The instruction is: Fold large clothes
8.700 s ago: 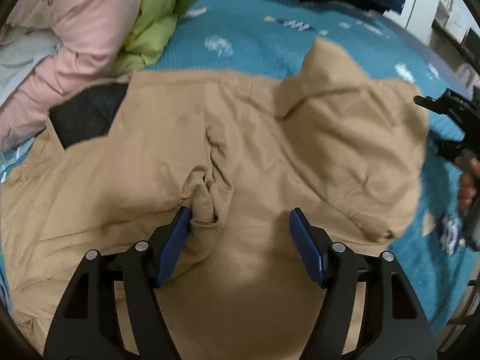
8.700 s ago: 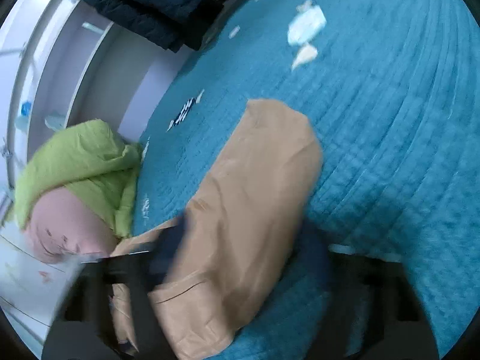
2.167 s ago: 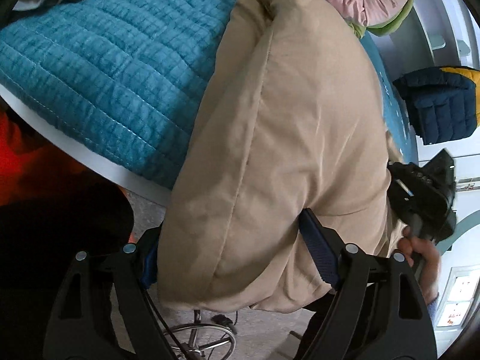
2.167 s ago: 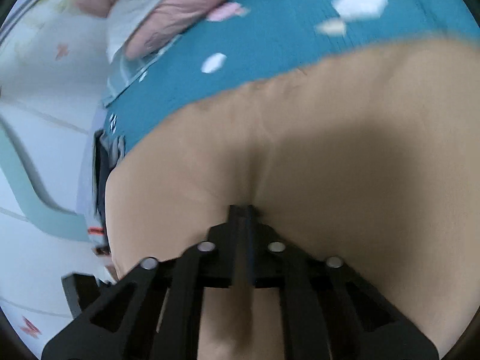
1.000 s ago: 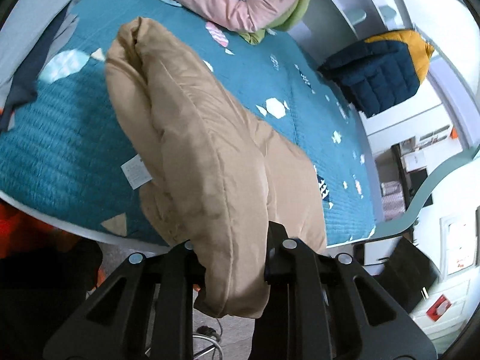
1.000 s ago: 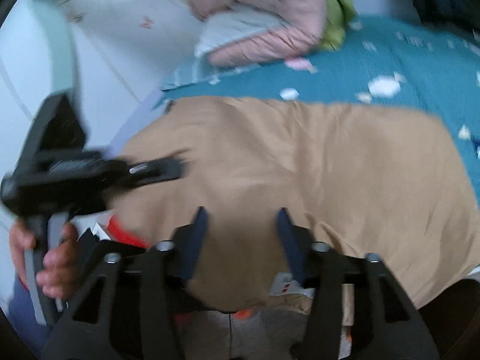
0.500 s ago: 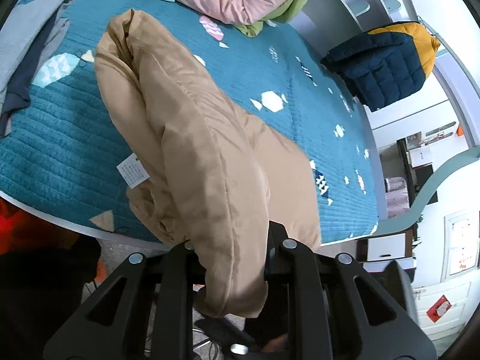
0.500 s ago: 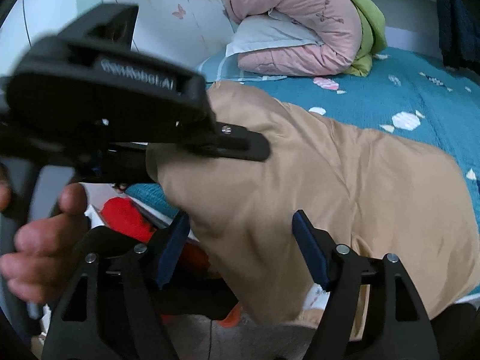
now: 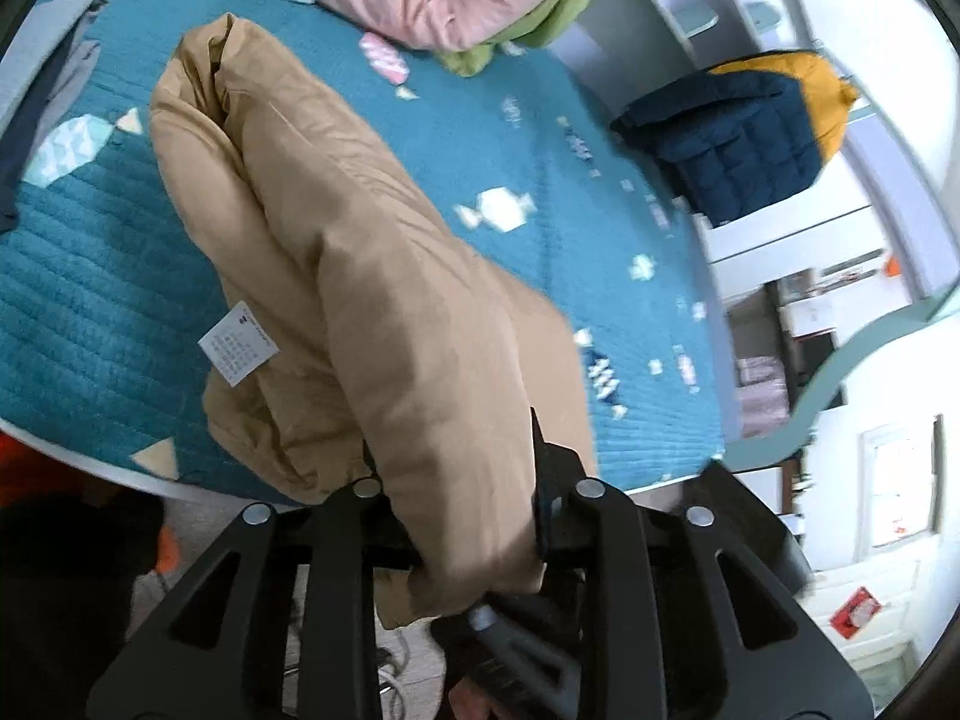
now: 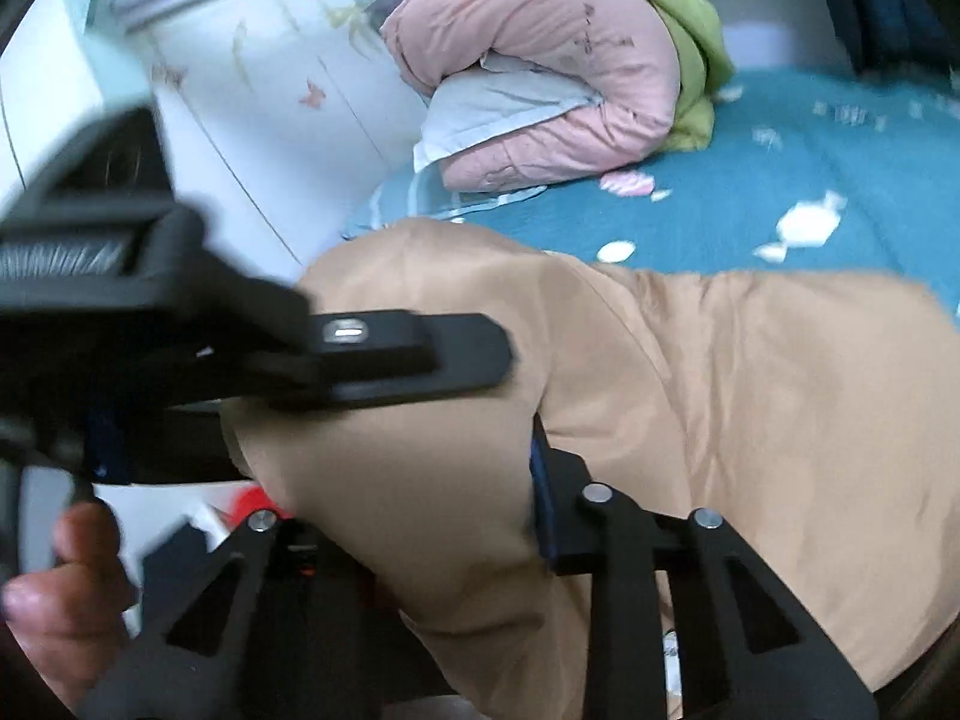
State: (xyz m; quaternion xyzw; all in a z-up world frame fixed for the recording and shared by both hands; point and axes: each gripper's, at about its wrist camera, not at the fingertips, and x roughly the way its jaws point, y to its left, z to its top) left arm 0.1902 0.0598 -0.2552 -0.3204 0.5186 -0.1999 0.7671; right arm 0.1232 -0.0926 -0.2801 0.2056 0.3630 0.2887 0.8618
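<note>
Two hand-held grippers (image 9: 450,468) (image 10: 420,480), one tan coat (image 9: 336,252)

Nothing legible from either of my wrist cameras. White care label (image 9: 238,343) on the tan jacket (image 9: 336,252), ahead-left of my left gripper (image 9: 450,468): rows of print, too small to read. Red sign (image 9: 855,611) on the wall far right of that tool: markings unreadable.

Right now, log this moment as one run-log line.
stage: folding | left gripper: shut on tan coat | right gripper: closing around coat fold, grip unclear | coat: bunched, partly on teal bed
</note>
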